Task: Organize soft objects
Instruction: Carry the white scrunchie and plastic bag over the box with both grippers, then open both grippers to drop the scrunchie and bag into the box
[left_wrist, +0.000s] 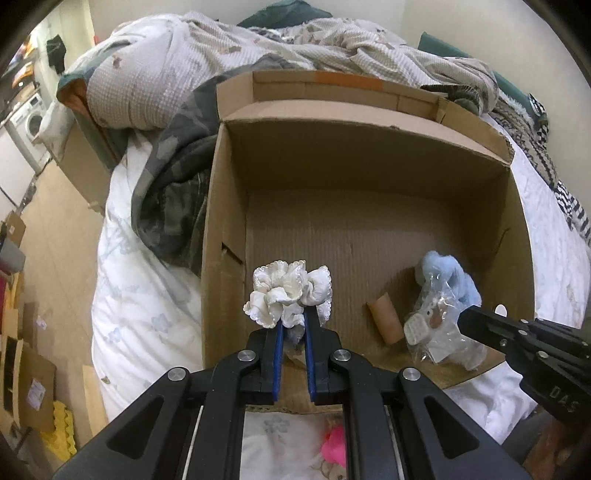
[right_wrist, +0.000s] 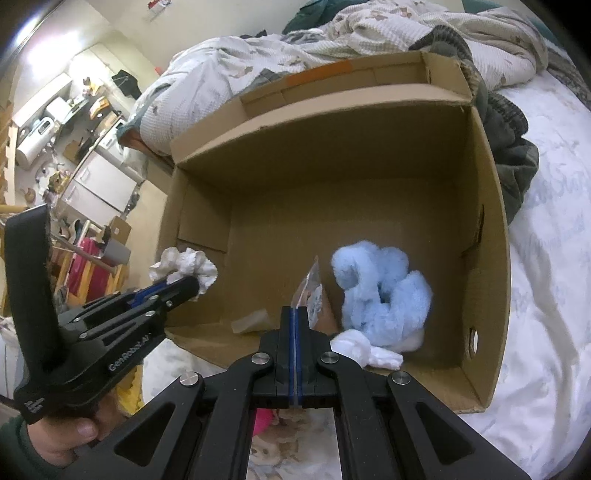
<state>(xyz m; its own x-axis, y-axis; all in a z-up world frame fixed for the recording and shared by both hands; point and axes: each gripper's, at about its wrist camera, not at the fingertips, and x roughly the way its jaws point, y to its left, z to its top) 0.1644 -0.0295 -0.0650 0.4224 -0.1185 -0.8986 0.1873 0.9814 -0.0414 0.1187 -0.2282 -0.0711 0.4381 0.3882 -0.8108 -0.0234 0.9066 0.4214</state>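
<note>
White scrunchie (left_wrist: 287, 298) pinched in left gripper (left_wrist: 294, 325) jaws over cardboard box (left_wrist: 221, 229); right gripper (right_wrist: 295, 314) jaws closed.

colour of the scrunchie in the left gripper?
Cream-white, with a scalloped frilly edge. The scrunchie shows best in the left wrist view, clamped in the left gripper.

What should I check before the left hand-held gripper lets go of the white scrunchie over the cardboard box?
1. Left hand-held gripper holds the white ruffled scrunchie: ok.
2. Scrunchie is over the cardboard box interior, not its rim: cannot tell; it hangs near the front-left corner.
3. Bare box floor beneath the drop point: ok.
4. Right hand-held gripper clear of the drop path: ok, it is off to the side at the clear plastic packet.
5. Right gripper's grip on the packet: ok, jaws closed on its edge.
6. Blue plush scrunchie lies inside the box: ok.
</note>
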